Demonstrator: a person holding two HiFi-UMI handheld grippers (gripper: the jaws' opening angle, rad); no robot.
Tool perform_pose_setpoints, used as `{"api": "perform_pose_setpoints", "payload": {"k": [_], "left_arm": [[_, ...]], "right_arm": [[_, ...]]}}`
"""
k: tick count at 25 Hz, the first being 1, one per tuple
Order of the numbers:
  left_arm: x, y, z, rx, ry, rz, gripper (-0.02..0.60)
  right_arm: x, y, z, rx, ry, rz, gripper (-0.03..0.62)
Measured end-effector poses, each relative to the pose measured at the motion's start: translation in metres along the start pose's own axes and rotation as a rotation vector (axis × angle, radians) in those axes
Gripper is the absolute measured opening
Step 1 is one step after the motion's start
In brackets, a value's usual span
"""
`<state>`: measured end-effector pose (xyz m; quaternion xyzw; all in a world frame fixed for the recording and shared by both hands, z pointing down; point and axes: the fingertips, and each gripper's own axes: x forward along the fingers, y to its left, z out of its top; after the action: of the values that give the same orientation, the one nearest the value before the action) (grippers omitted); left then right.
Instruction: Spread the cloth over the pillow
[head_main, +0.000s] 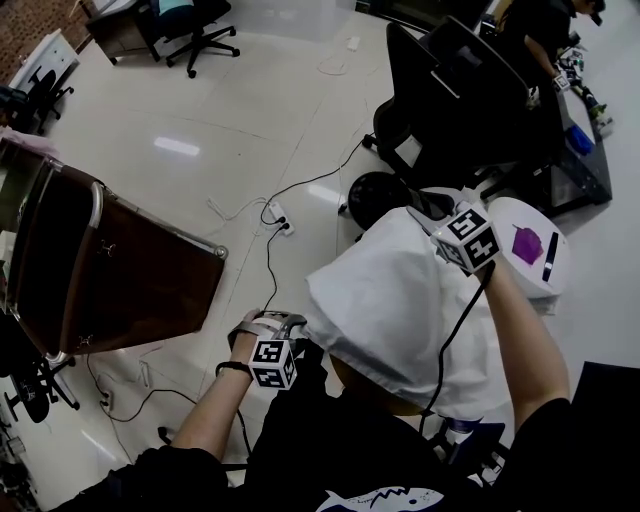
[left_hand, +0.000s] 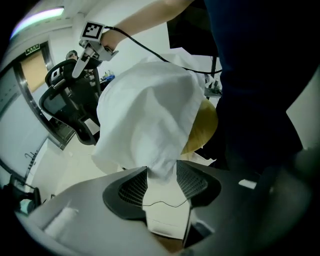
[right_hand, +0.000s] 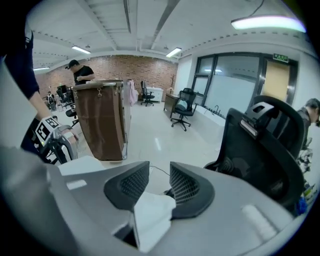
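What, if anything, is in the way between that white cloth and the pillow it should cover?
Nothing visible. The white cloth already hangs straight over the pillow, whose yellowish edge peeks out beneath it. The left gripper and right gripper each have cloth between their jaws.

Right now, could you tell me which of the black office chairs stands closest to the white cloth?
The large black high-backed office chair just beyond the white cloth; the other chairs stand far across the floor, top left.
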<state>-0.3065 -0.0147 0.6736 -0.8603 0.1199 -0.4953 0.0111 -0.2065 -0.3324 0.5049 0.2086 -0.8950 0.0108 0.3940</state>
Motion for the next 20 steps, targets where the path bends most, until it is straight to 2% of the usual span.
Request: {"api": "perform_pose_setpoints", "payload": {"k": [3,6,9,13,20], "left_arm": [[0.0,0.002,-0.003,0.009,0.012,0.052,0.093],[-0.012,0.001,0.001,0.023,-0.007,0.077,0.039],[-0.027,-0.007,0.0,0.068,-0.001,0.083,0.0],[-0.045,-0.021,-0.005,0.108,0.032,0.069,0.0],[-0.048,-0.057,-0.028,0.092,0.087,-0.024,0.0]], "right_arm": [[-0.016,0.027,0.017,-0.031,-0.058,0.027,0.14],[-0.034,0.042,0.024,-0.073,-0.086,0.027,0.14],[-0.049,0.044,0.021,-0.084,-0.095,0.001,0.14],[-0.071,0.036,0.01,-0.032,-0.111,-0.044,0.14],[-0.116,0.017,-0.017,0.08,-0.155,-0.147,0.14]]}}
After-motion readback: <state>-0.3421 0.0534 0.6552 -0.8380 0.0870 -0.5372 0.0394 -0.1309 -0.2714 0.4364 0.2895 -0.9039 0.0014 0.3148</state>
